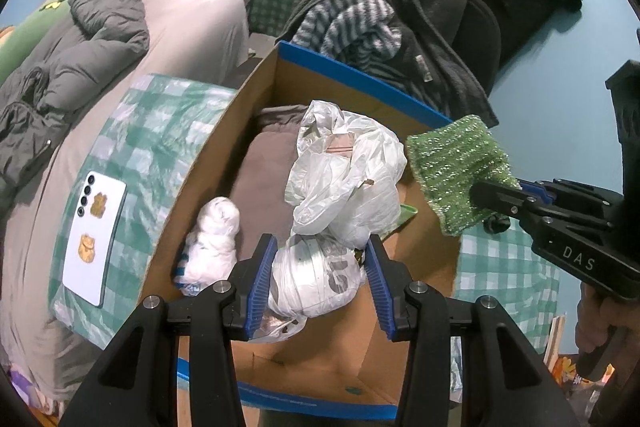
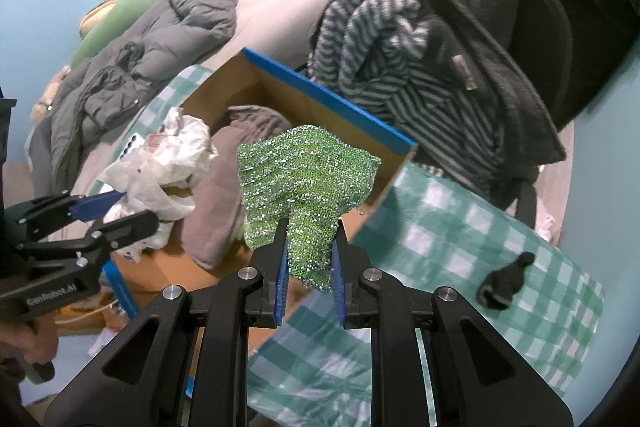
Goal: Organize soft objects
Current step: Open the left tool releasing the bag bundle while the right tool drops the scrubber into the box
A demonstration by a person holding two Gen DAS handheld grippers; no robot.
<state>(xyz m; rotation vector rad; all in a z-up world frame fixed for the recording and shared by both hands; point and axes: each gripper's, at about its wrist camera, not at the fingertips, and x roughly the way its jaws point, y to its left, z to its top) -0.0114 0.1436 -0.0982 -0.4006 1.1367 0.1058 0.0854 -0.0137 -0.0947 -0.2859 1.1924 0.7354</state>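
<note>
I am pinching the sparkly green cloth (image 2: 306, 183) in my right gripper (image 2: 308, 279), jaws fully closed, hanging at the cardboard box (image 1: 304, 75) rim; I should be carrying it over the brown fabric before releasing. My left gripper (image 1: 320, 279) is clamping half-wide on the white plastic bag (image 1: 316, 275) inside.

White bags (image 1: 344, 171) crowd the box (image 1: 360, 83) below my left hand-held gripper (image 1: 320, 279); grey cloth (image 2: 216, 203) fills its floor. Chair clothes (image 2: 420, 59) wall the far side; the checked cover (image 2: 480, 247) at right lies open.
</note>
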